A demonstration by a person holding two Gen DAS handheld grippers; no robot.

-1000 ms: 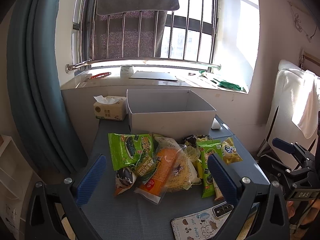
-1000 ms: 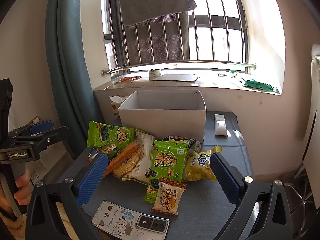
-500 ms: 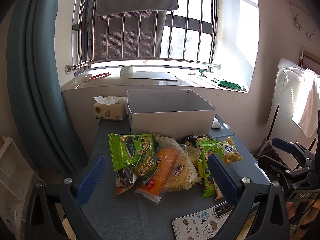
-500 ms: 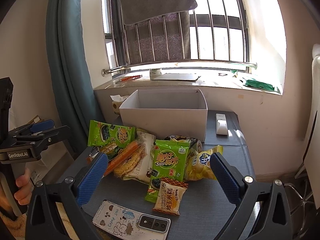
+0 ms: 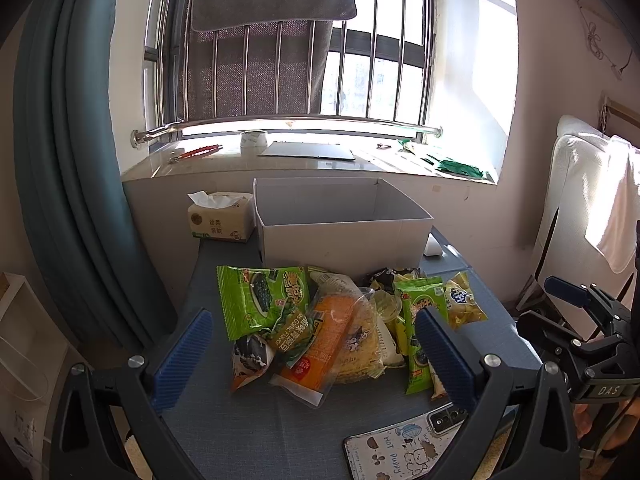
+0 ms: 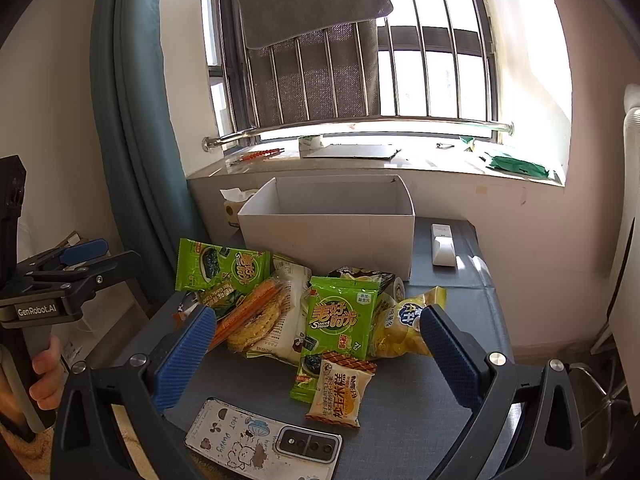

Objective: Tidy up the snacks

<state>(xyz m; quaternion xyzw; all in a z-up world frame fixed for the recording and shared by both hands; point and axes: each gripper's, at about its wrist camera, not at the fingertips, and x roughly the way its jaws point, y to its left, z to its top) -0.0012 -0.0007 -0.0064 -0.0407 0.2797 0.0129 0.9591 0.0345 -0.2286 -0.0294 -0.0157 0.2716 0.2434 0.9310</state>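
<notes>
From the left wrist view, the left gripper point(image 5: 312, 344) hangs over the near edge of the desk point(image 5: 248, 420), jaws spread wide and empty. The snack pile point(image 5: 320, 320) sits mid-desk, just in front of the empty white box point(image 5: 340, 228) at the far side. A tissue pack point(image 5: 218, 222) stands left of the box.

Over to the right wrist view: the right gripper point(image 6: 316, 348) is also wide and holding nothing, above a small biscuit pack point(image 6: 340, 392) lying nearest. A phone point(image 6: 264, 444) lies at the near edge. The risk: the packets overlap, so a pinch could drag a neighbour along, and slick film may slip. A low sweep could nudge the phone off.
</notes>
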